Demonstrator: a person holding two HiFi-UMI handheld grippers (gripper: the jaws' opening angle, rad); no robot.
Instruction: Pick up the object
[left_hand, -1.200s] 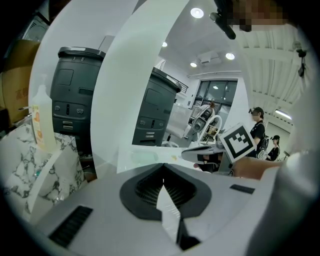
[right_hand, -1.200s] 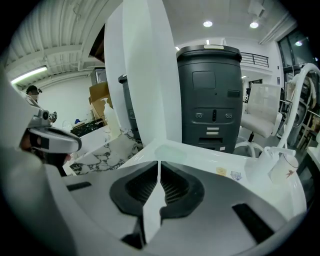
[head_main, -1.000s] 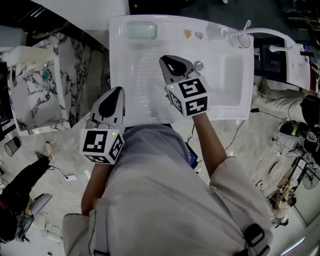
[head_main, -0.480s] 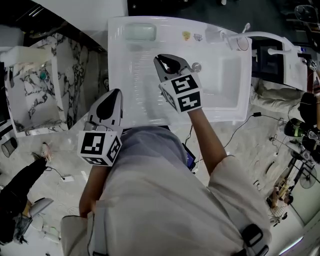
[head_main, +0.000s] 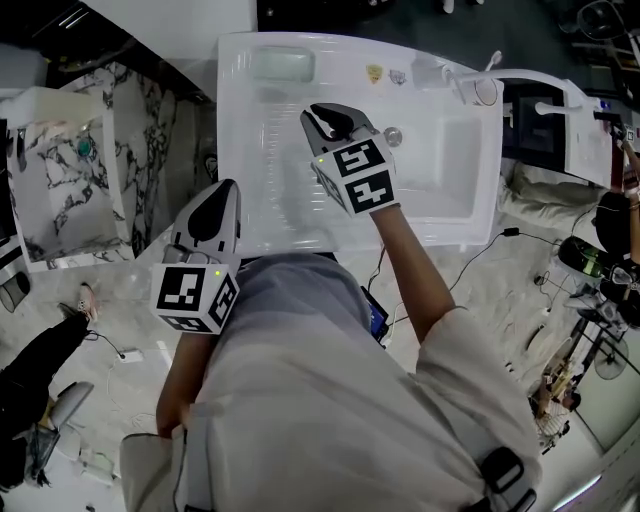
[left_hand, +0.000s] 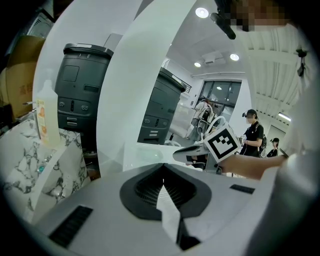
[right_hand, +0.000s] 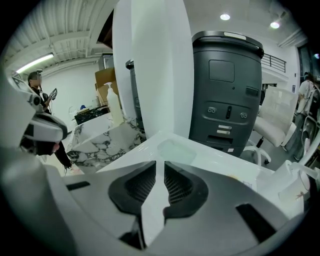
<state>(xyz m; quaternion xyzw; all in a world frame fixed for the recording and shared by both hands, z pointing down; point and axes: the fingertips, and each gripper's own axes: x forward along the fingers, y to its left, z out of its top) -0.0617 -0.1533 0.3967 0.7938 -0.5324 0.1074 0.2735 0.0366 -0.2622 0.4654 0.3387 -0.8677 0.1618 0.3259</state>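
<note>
At my far left stands a marble-patterned counter. My left gripper hangs at the near-left edge of the white washstand, jaws together and empty. The pale green bar lies in the recess at the washstand's far-left corner. My right gripper hovers short of it, jaws just opening to a narrow gap with nothing between. Rightward sits the sunken basin, then a littered floor.

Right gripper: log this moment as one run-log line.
right gripper: over white sink, jaws just opened slightly, nothing between | left gripper: shut, empty, near-left corner | pale green bar: untouched, far recess
</note>
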